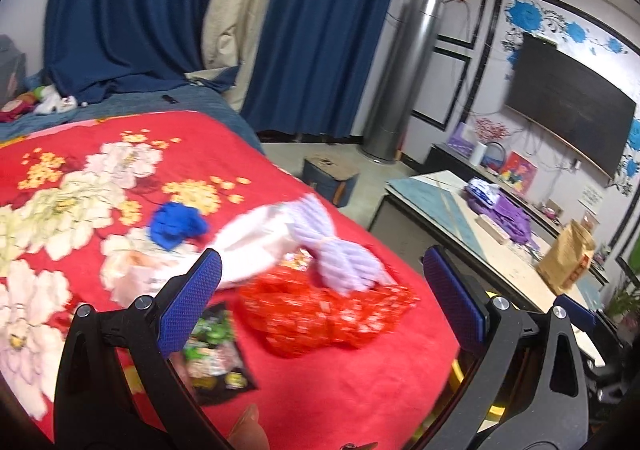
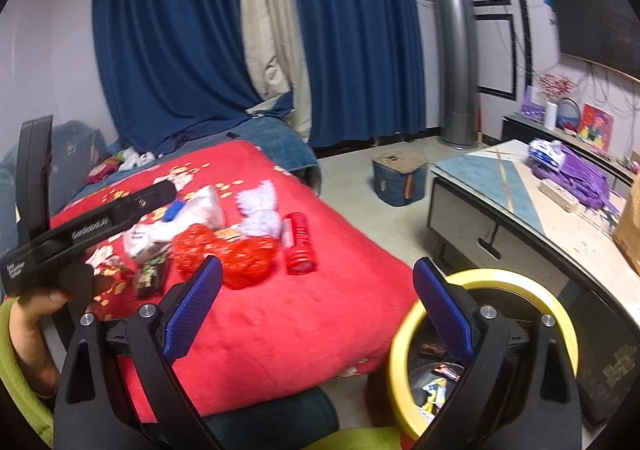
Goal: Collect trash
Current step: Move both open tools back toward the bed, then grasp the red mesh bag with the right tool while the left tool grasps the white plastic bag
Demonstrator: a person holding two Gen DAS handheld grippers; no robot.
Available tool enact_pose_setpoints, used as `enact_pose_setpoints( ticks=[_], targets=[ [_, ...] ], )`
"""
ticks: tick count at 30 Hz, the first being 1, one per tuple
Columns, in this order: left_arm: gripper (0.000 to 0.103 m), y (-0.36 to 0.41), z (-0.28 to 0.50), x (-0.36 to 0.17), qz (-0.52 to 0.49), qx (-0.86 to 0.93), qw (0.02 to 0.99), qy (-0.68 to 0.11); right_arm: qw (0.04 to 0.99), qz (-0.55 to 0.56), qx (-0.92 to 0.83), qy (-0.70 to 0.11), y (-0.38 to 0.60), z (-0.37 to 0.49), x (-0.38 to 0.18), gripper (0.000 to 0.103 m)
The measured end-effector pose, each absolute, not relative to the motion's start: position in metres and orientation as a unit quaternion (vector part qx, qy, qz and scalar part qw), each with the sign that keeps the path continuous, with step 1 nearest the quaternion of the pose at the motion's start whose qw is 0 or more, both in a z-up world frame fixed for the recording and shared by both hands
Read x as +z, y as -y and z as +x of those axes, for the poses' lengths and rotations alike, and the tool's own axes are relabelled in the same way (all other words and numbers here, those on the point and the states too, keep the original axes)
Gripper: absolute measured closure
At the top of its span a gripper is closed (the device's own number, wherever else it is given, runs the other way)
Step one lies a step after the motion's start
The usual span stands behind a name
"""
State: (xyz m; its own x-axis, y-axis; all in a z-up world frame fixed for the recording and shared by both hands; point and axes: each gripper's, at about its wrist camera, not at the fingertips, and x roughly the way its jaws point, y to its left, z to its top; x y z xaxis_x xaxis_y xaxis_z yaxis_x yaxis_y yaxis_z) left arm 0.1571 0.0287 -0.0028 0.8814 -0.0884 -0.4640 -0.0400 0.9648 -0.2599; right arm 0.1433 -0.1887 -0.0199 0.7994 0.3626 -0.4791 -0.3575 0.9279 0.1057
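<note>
Blue-padded jaws of the left gripper (image 1: 322, 298) stand wide apart, nothing between them, hovering over the near edge of the bed (image 1: 360, 390) and aimed at the litter pile. Right gripper (image 2: 316, 310) also spread wide and empty, held lower, its right jaw over the yellow-rimmed bin (image 2: 486, 278) on the floor beside the bed. Trash sits in a cluster on the red floral blanket (image 1: 80, 178): red mesh bag (image 1: 320, 318) nearest the left gripper, lilac bow-shaped wrapper (image 1: 336, 246) lying partly on top of it, white plastic bag (image 1: 252, 246) behind, blue scrap (image 1: 176, 224) further back, dark snack packet (image 1: 216, 354) just by the left jaw. Red cylinder packet (image 2: 298, 244) lies just right of the mesh bag in the right wrist view. Bin already holds some wrappers. My guess at the step: left gripper going for the mesh bag or the dark packet. To do it well, come down straight, pinch the crinkly material at a bunched part, avoid snagging the blanket pile, lift clear before swinging over to the bin. Mesh is soft and springy, may drag the lilac piece with it. Frames blurred, fine detail unclear. Room: blue curtains (image 2: 180, 50), silver tower unit (image 2: 456, 58), wall TV (image 1: 568, 102), low tabletop (image 2: 520, 202) with purple items, small blue stool on the floor.
</note>
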Motion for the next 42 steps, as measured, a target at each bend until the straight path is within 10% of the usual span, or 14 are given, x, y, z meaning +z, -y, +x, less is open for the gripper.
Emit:
enact_pose_setpoints(
  ticks=[29, 42],
  targets=[
    [0.011, -0.135, 0.177, -0.051, -0.229, 0.055, 0.909, -0.343, 0.906, -0.003, 0.227, -0.356, 0.096, 0.233, -0.069, 0.027],
    [0.048, -0.139, 0.179, -0.067, -0.246, 0.058, 0.898, -0.359, 0.898, -0.013, 0.256, -0.359, 0.088, 0.225, -0.080, 0.085]
  ],
)
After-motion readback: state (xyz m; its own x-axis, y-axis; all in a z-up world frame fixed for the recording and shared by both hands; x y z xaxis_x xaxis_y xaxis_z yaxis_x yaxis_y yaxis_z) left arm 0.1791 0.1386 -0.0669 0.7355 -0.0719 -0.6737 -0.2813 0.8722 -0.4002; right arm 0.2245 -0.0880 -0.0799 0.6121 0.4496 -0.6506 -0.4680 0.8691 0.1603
